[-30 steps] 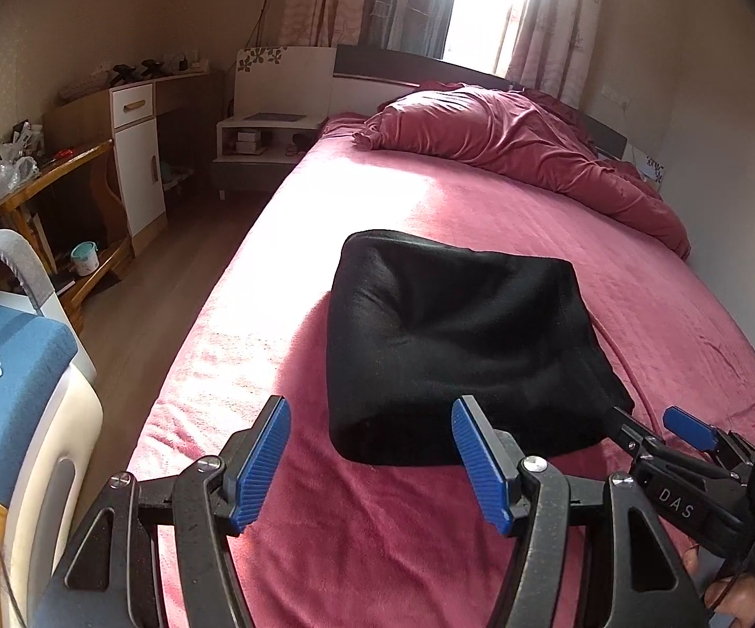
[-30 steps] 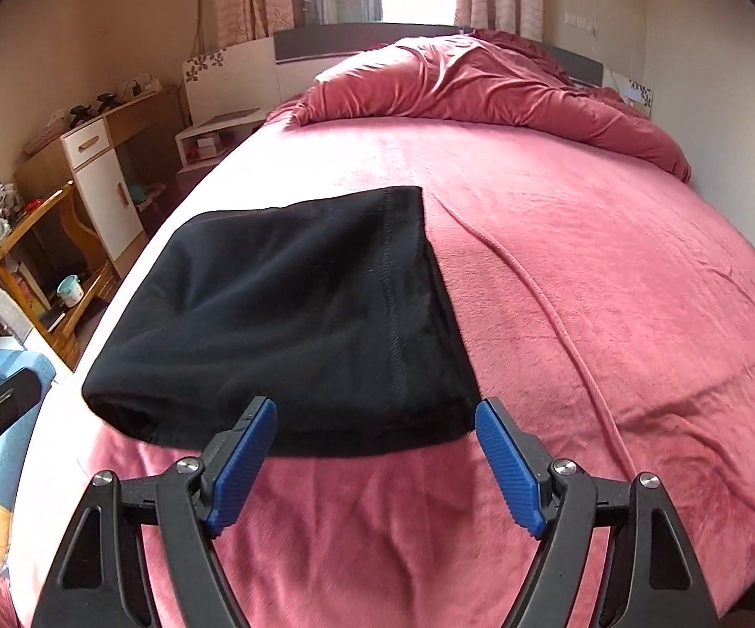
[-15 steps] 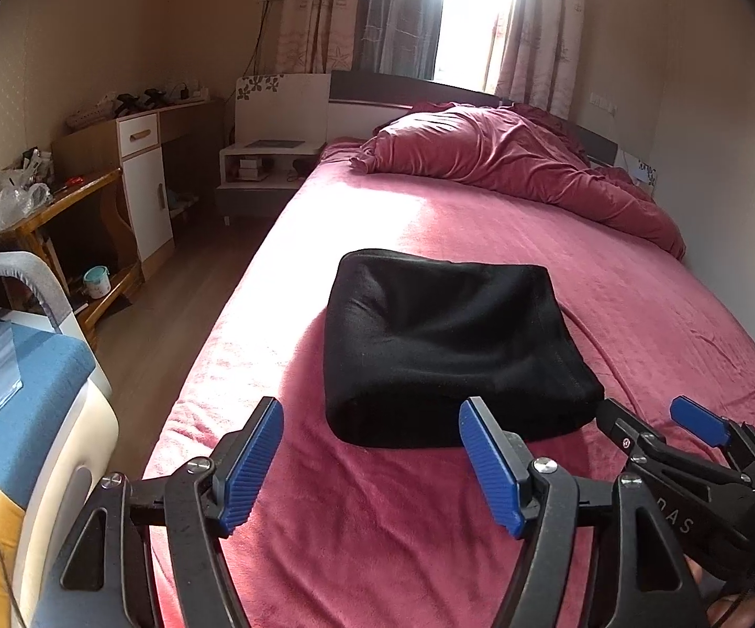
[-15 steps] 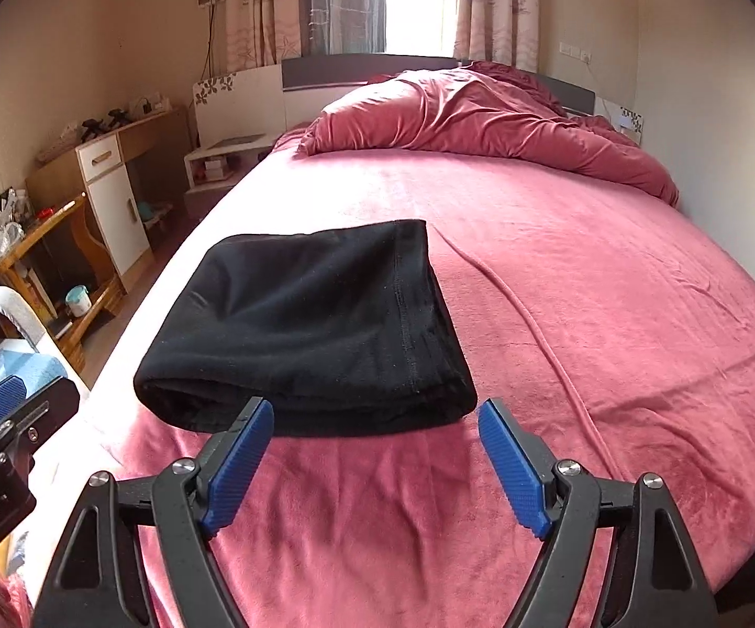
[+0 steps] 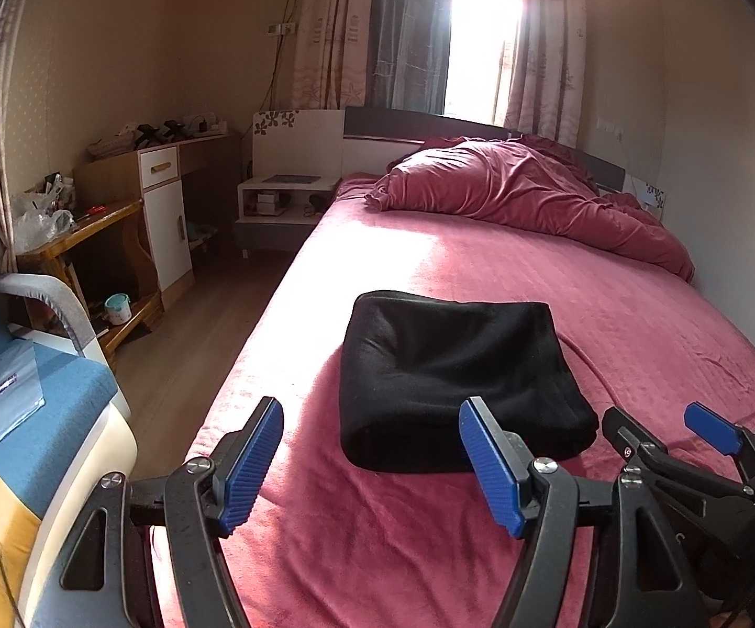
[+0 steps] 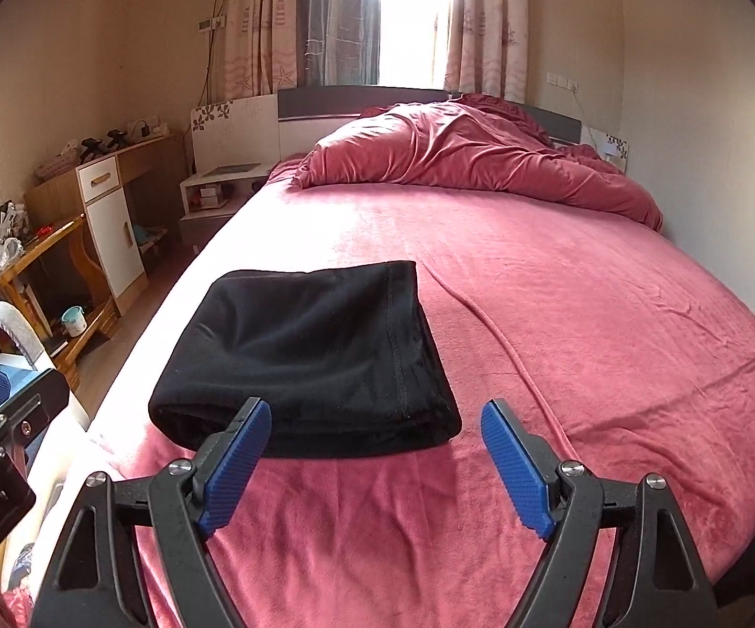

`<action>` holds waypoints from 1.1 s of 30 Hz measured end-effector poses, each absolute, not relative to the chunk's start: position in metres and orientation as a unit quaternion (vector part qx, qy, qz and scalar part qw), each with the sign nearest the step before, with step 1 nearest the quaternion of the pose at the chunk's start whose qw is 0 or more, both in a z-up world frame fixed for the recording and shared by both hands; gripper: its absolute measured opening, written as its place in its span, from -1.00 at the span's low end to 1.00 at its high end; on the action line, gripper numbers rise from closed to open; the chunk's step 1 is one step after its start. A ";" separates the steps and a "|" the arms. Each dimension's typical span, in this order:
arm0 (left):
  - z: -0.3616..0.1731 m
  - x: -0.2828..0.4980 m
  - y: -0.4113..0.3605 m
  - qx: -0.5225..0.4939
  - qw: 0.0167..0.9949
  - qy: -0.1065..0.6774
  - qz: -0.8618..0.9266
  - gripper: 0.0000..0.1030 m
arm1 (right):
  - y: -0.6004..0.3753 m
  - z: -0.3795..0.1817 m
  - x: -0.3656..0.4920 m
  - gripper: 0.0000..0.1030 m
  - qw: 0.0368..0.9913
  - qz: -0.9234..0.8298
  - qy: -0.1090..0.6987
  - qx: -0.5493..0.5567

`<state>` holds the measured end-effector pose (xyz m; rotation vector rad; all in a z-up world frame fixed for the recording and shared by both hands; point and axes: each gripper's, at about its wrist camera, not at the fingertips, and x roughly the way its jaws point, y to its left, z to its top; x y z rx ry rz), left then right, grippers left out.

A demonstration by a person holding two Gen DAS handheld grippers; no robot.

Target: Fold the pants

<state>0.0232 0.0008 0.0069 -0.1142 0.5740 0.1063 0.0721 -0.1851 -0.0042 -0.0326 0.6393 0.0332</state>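
Note:
The black pants (image 5: 456, 377) lie folded into a compact thick rectangle on the pink bed sheet (image 5: 613, 314), near the bed's left side. In the right wrist view the pants (image 6: 314, 356) show a stitched seam along their right edge. My left gripper (image 5: 372, 418) hovers open in front of the bundle, clear of it, nothing between its blue pads. My right gripper (image 6: 375, 421) is also open and empty, just short of the bundle's near edge. The right gripper (image 5: 665, 429) shows at the lower right of the left wrist view.
A crumpled pink duvet (image 6: 472, 157) is heaped at the headboard. Left of the bed stand a white nightstand (image 5: 283, 199), a wooden desk with a white cabinet (image 5: 163, 209) and a blue chair (image 5: 21, 392). A wall (image 6: 718, 183) borders the bed's right side.
Both grippers have drawn back and risen away from the folded pants, which now look smaller and farther. The pants have not moved.

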 end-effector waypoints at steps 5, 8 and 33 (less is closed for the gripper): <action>0.008 0.021 -0.003 -0.054 0.958 0.278 0.050 0.38 | -0.186 -0.002 0.070 0.64 0.950 0.017 0.312 -0.014; 0.007 0.020 -0.005 -0.053 0.958 0.278 0.050 0.38 | -0.187 -0.003 0.070 0.65 0.949 0.017 0.314 -0.012; 0.003 0.023 -0.002 -0.052 0.954 0.291 0.049 0.38 | -0.188 -0.012 0.075 0.66 0.944 0.020 0.330 -0.013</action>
